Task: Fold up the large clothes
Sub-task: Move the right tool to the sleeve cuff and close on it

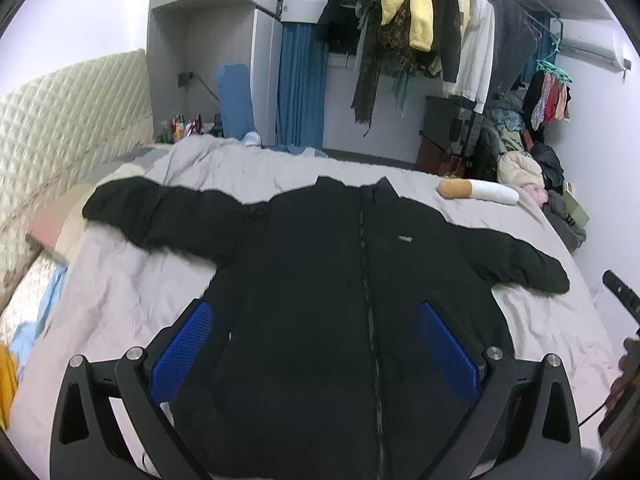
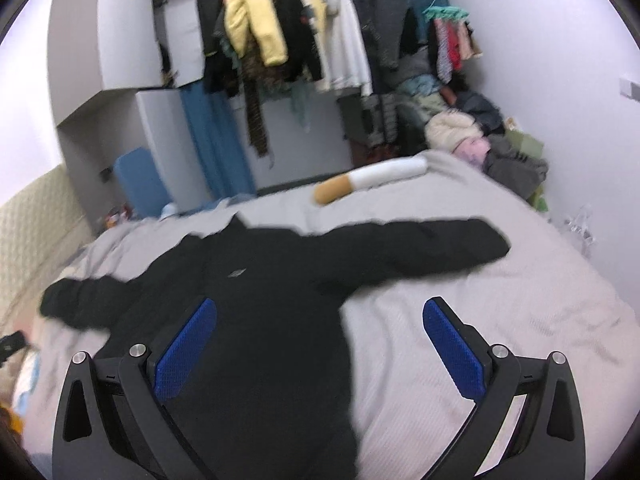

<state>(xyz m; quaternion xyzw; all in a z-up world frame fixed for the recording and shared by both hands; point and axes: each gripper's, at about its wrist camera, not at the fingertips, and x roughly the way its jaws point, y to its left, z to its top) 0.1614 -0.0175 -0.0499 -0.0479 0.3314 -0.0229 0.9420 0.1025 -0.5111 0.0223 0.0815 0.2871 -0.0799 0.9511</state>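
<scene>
A wide bed (image 1: 132,280) under a wrinkled grey sheet filled the lower half of both views, with bare sheet left open at lower right of the right wrist view. One black zip-front jacket (image 1: 320,280) lay flat at frame centre, matte and soft, both sleeves spread out sideways, one pale chest logo showing. One cigarette-shaped pillow (image 1: 476,190) sat at upper right, apart from the jacket. The left gripper (image 1: 316,344) hovered with jaws spread wide over the jacket's body; the right gripper (image 2: 320,346) was likewise wide apart and empty, straddling the jacket's side edge.
</scene>
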